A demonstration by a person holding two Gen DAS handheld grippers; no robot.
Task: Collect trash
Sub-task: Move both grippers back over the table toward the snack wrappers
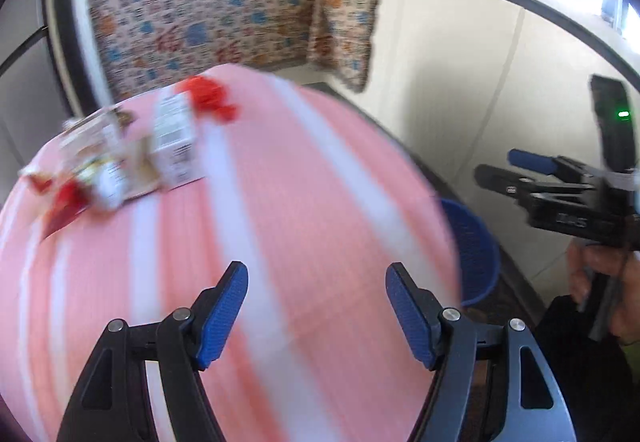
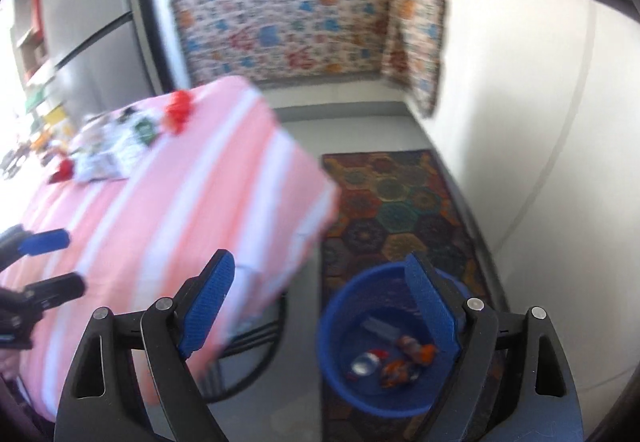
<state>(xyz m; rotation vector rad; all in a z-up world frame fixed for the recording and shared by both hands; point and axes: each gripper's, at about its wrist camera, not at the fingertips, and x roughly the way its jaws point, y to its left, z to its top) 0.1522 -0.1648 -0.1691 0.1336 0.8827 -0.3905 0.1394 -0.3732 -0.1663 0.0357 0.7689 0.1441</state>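
Collecting trash, intermediate stage. The left gripper [image 1: 316,306] hangs over the near part of the table, which is covered by a pink cloth with white stripes [image 1: 280,201]; its blue-padded fingers stand wide apart with nothing between them. The right gripper [image 2: 324,306] is held off the table's edge above the floor, its fingers likewise spread and empty, directly over the blue bin [image 2: 340,342] that stands on a patterned rug [image 2: 400,193] beside the table. The bin already contains several pieces of crumpled wrapper and foil [image 2: 392,358], so part of the work appears done. The remaining trash lies in a cluster at the far corner of the table: a white printed carton [image 1: 176,141], flattened packets and wrappers [image 1: 92,165] just beside it, and a crumpled red wrapper [image 1: 212,101] at the far end. Both views are smeared by motion, so individual items are hard to separate. The step in hand is judged to be a reach toward that cluster. To do it well, carry an open gripper across the cloth without dragging it, choose one outlying piece such as the red wrapper, bring the fingers down astride it, close firmly on the crumpled bulk instead of a loose edge, and lift clear before swinging toward the bin.
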